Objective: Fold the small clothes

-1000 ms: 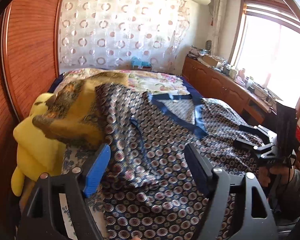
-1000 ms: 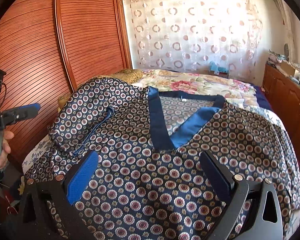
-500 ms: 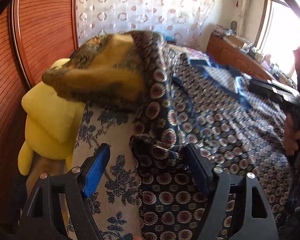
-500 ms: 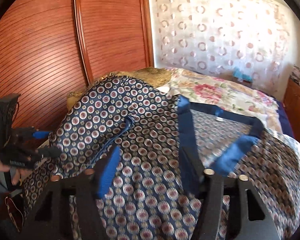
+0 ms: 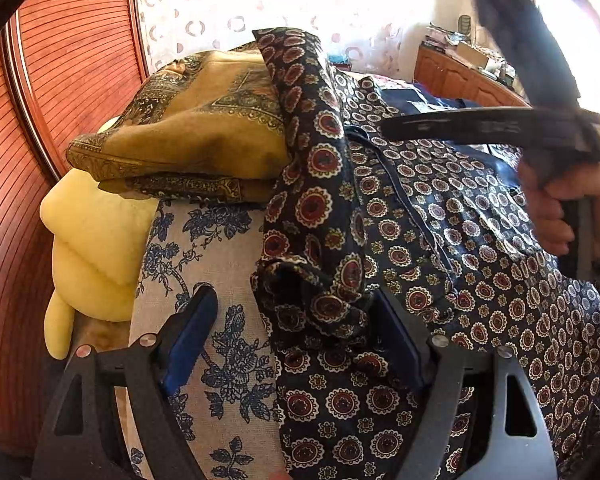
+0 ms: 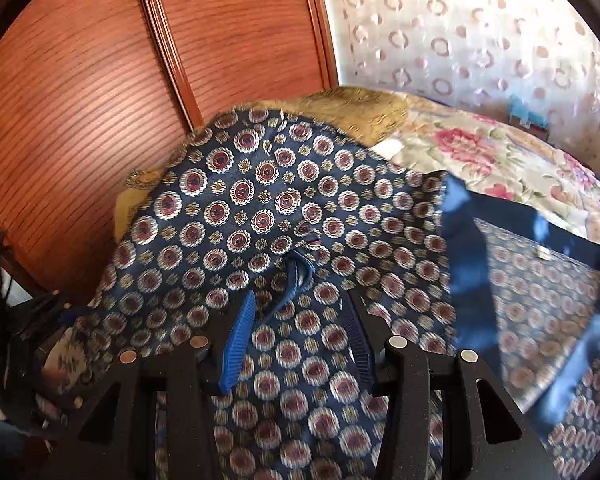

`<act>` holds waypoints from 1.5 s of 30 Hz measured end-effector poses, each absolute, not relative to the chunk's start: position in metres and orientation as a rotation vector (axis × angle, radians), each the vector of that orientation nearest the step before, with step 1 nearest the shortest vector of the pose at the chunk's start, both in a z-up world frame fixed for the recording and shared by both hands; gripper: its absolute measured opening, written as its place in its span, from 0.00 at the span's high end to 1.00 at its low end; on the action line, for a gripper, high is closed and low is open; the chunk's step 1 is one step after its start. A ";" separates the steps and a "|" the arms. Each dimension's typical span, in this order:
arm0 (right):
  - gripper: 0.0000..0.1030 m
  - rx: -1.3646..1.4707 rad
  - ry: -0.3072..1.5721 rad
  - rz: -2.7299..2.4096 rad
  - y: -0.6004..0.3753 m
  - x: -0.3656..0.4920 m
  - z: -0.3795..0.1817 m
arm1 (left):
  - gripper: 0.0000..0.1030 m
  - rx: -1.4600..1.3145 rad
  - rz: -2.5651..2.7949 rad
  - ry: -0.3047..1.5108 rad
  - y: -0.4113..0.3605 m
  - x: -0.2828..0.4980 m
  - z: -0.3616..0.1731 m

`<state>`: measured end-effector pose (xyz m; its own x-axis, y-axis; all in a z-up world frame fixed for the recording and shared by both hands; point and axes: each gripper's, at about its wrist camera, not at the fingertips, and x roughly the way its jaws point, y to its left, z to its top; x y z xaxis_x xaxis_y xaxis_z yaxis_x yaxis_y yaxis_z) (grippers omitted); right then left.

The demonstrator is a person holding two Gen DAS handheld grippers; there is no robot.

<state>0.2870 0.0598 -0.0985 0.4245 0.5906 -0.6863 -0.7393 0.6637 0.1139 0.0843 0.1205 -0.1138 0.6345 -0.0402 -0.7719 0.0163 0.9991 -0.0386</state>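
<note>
A: Where is the garment you are folding?

B: Your patterned navy shirt [image 5: 452,240] lies spread across the bed [image 5: 228,264], its blue collar band [image 6: 466,248] toward the far side. One sleeve [image 5: 316,184] runs up against the folded mustard cloth [image 5: 196,128], and its bunched cuff hangs over the blue-flowered sheet near you. A yellow plush toy [image 5: 88,240] sits under that mustard cloth, beside the wooden wardrobe door [image 5: 60,60].

A: What about your left gripper?

B: Your left gripper [image 5: 296,340] is wide apart and opening a little. The crumpled sleeve end lies between its fingers [image 5: 190,340], close against the right-side one, but the left-side pad stands clear over bare sheet, so you have hold of nothing yet.

A: And the right?

B: Your right gripper [image 6: 300,336] is about half open and its fingers [image 6: 240,340] are closing. It hovers over the shirt near the blue-piped seam at the sleeve [image 6: 296,280]. Fabric shows in the gap, yet the pads do not visibly pinch it. From the left wrist view you see your right hand [image 5: 560,208] holding that tool above the shirt's chest
</note>
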 end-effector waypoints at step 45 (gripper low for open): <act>0.48 -0.150 0.522 0.500 -0.170 0.171 -0.020 | 0.23 0.048 -0.159 0.671 0.020 0.088 -0.060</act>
<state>0.1707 -0.1704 -0.0201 0.7503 0.4184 -0.5118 -0.4932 0.8698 -0.0120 0.0879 0.0196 -0.0595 0.7718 -0.1310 -0.6222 0.1618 0.9868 -0.0070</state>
